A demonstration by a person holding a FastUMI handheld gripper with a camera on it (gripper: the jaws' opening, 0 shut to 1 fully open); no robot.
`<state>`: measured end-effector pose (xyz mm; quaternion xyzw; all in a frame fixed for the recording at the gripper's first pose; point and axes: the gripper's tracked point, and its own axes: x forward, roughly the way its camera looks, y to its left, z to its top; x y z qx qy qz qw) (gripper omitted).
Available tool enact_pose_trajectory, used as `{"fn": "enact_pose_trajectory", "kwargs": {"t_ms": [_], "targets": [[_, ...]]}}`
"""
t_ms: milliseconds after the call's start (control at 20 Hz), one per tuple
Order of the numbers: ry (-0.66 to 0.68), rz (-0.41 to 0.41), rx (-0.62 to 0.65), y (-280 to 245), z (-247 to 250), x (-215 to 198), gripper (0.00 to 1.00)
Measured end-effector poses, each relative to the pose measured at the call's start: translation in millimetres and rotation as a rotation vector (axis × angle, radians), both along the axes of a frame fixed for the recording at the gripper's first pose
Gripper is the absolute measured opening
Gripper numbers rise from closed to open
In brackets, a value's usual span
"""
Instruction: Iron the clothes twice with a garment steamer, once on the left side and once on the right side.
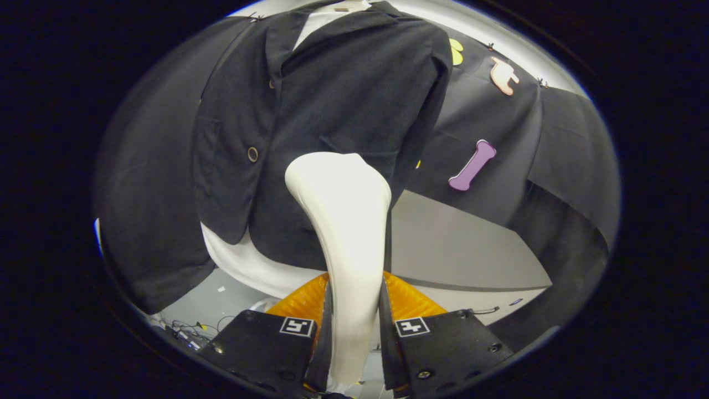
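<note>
Here, garment steamer [340, 221] clamped in hand-held gripper [354, 338]

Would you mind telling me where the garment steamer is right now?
In the gripper view, the white garment steamer is clamped between the fingers of the tongs, its head up against the lower front of the dark jacket, right of the jacket's round button.

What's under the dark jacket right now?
A white garment hangs out below the dark jacket hem and shows at the collar. The steamer, clamped in the gripper, covers the lower front; the hanger is hidden.
</note>
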<state>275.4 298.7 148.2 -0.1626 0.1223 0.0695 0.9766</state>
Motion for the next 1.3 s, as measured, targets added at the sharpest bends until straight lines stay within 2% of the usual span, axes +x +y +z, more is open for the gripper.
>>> {"fn": "enact_pose_trajectory", "kwargs": {"t_ms": [900,1100,1300], "targets": [[0.213,0.024,-0.029,-1.2,-122.1,33.9,0.40],[0.218,0.029,-0.006,-4.4,-117.8,33.7,0.40],[0.166,0.050,0.045,-9.2,-74.6,20.7,0.40]]}}
